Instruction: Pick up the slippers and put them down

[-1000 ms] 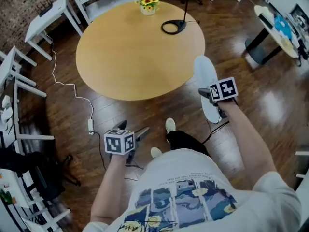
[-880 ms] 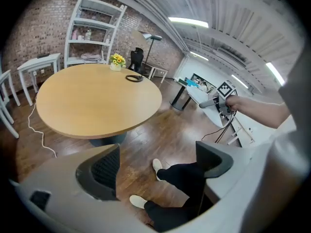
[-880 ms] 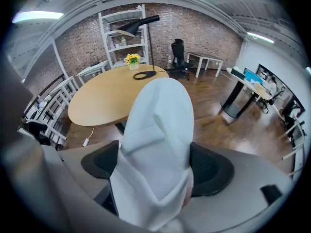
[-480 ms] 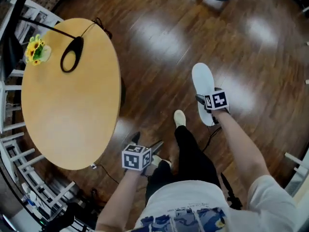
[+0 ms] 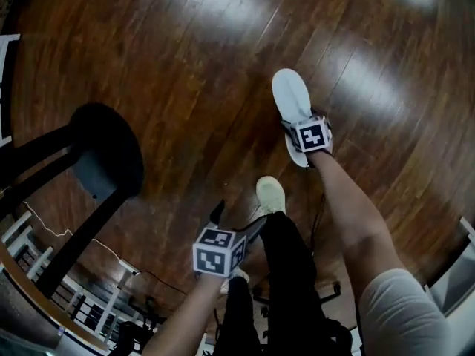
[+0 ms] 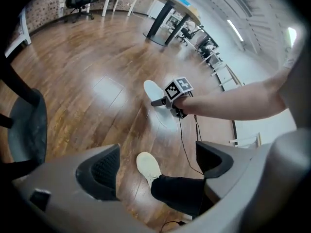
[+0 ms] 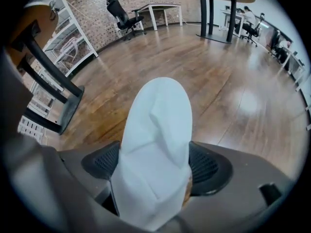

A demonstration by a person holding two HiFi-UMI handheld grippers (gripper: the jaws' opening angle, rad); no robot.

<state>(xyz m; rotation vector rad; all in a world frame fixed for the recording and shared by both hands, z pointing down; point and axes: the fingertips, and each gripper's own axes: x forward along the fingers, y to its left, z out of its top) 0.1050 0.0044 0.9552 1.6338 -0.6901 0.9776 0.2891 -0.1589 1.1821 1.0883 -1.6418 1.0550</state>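
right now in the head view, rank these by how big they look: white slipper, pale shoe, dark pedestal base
1. dark pedestal base, largest
2. white slipper; it is held up nearer the camera, which may flatter it
3. pale shoe, smallest, heel hidden under the trouser leg

Floor glare, fisheye-warped edges
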